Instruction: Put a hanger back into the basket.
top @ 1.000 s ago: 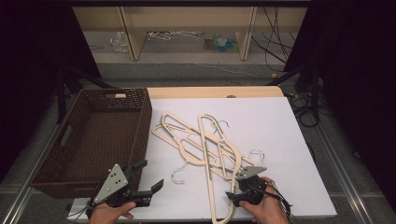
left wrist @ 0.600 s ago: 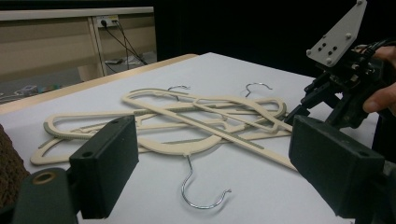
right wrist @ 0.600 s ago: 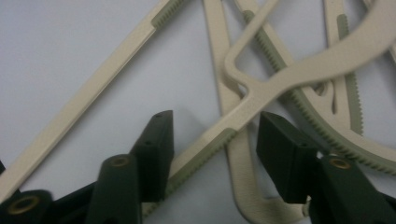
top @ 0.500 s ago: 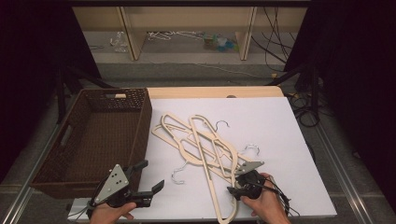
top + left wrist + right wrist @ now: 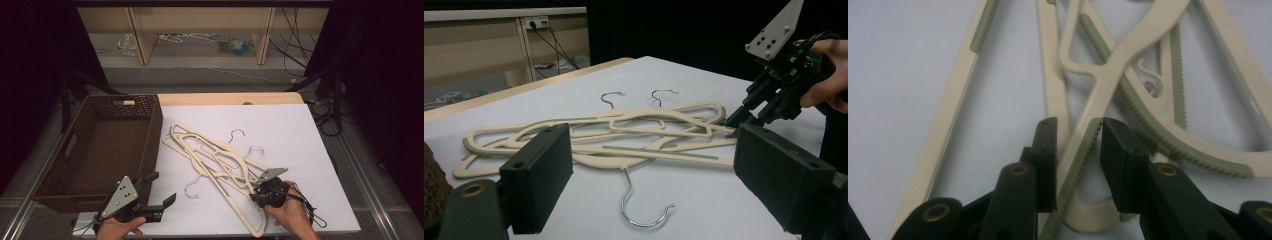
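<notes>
Several cream plastic hangers (image 5: 215, 155) with metal hooks lie in an overlapping pile in the middle of the white table (image 5: 305, 150). At the pile's near right end my right gripper (image 5: 255, 196) points down. Its jaws have just been closing, and both pads now touch one hanger's ribbed arm (image 5: 1088, 145). The left gripper view shows that gripper (image 5: 736, 122) at the pile's far end, with a hand behind it. My left gripper (image 5: 165, 187) rests at the near left of the table. Its jaws stand wide open with nothing between them (image 5: 651, 170). One hanger's hook (image 5: 639, 210) lies just ahead of it.
A dark brown wicker basket (image 5: 150, 130) stands against the table's left side, beside my left gripper. Bare white tabletop lies right of and beyond the pile. Past the far edge stand wooden shelves (image 5: 200, 20) with clutter and cables on the floor.
The right gripper's jaws have narrowed onto the hanger arm, and that hand has shifted slightly. The left gripper and the hangers have stayed put.
</notes>
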`<move>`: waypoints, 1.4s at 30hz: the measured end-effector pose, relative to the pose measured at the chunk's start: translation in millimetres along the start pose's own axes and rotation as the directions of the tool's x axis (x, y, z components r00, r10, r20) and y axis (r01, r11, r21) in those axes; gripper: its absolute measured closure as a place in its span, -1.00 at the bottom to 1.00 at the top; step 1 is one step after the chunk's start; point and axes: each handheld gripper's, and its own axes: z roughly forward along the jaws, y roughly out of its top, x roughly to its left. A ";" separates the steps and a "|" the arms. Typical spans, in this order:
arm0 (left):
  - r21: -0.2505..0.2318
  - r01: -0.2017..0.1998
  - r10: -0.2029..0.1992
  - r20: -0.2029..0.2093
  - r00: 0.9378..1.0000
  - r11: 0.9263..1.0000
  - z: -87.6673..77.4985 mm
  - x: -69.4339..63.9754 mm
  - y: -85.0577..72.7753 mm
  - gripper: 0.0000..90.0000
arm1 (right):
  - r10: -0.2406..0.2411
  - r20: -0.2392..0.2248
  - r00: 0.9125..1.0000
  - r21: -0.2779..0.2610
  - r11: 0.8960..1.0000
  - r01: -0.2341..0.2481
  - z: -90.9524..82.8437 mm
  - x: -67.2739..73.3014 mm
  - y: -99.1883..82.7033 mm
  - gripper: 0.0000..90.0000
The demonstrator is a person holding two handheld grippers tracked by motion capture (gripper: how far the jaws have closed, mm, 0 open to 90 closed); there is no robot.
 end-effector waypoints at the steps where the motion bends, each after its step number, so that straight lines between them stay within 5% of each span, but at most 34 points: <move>1: -0.001 0.001 -0.001 0.001 1.000 1.000 0.1 -0.1 0.0 -0.65 | -0.019 0.004 1.000 -0.006 1.000 0.019 -0.7 -1.0 0.3 0.58; 6: 0.002 -0.014 0.014 0.003 1.000 1.000 0.3 0.4 0.2 -0.65 | -0.051 0.021 0.998 -0.002 0.999 0.051 -11.2 -5.2 0.6 0.72; 10: 0.004 -0.023 0.022 0.007 1.000 1.000 1.5 -0.1 0.2 -0.65 | 0.008 -0.018 1.000 -0.007 1.000 -0.008 -11.7 -12.2 -3.3 0.91; 13: 0.005 -0.017 0.017 0.010 1.000 1.000 2.3 -1.3 0.0 -0.65 | 0.003 -0.016 1.000 -0.019 1.000 -0.003 -9.7 -15.0 -4.1 0.74; 15: 0.008 -0.014 0.013 0.013 1.000 1.000 2.8 -1.8 -0.2 -0.65 | 0.073 -0.013 0.997 -0.033 0.997 -0.073 -6.1 -13.9 -4.0 0.57; 18: 0.010 -0.022 0.022 0.016 1.000 1.000 2.8 -1.9 -0.1 -0.65 | 0.062 0.009 0.998 -0.031 0.998 -0.062 -2.0 -14.0 -3.9 0.46; 19: 0.010 -0.027 0.026 0.016 1.000 1.000 3.0 -1.8 0.1 -0.65 | 0.074 -0.009 0.997 0.003 0.997 -0.074 -1.8 -13.7 -3.1 0.46; 34: 0.010 -0.015 0.014 0.024 1.000 1.000 5.5 -3.6 0.0 -0.65 | 0.127 -0.018 0.992 0.027 0.992 -0.127 4.7 -22.7 1.9 0.72; 42: 0.011 -0.030 0.029 0.023 0.999 1.000 7.7 -1.2 0.9 -0.65 | 0.061 -0.004 0.998 0.033 0.998 -0.060 -5.3 -23.4 2.5 0.77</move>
